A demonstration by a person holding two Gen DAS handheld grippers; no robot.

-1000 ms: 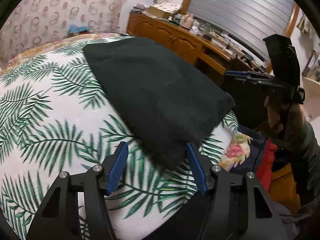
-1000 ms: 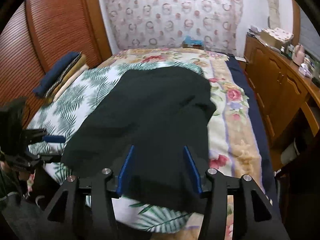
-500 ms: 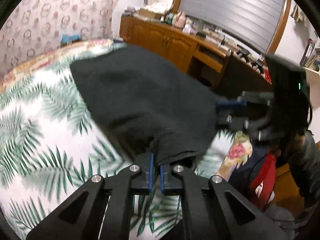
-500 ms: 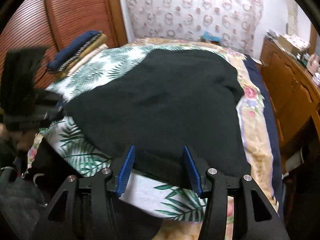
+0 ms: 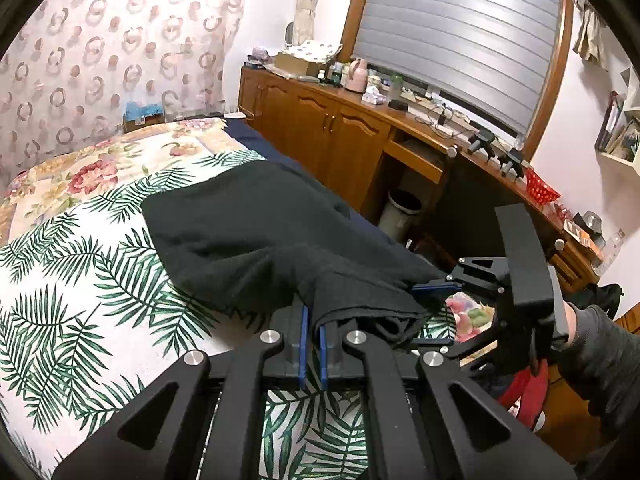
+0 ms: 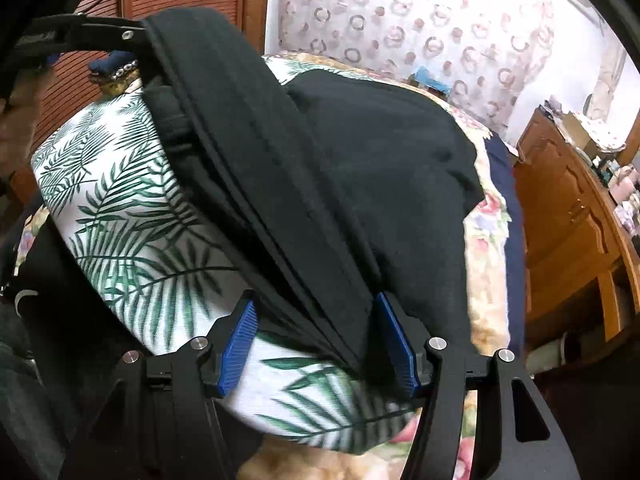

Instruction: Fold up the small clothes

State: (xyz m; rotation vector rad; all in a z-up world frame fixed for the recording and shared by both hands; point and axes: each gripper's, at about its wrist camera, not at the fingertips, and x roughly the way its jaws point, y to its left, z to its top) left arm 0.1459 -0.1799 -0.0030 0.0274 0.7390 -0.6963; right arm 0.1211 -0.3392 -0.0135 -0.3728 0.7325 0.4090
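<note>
At the near edge of the palm-leaf bedspread (image 5: 80, 300), the left gripper (image 5: 312, 336) is clenched on one corner of the black garment (image 5: 248, 232), lifting its hem off the bed. The right gripper (image 6: 320, 340) sits spread wide with the hem running between its blue pads (image 6: 394, 344), apparently not yet pinched. To fold well, it should close on the opposite corner, draw the hem taut, then carry both corners evenly toward the far edge.
</note>
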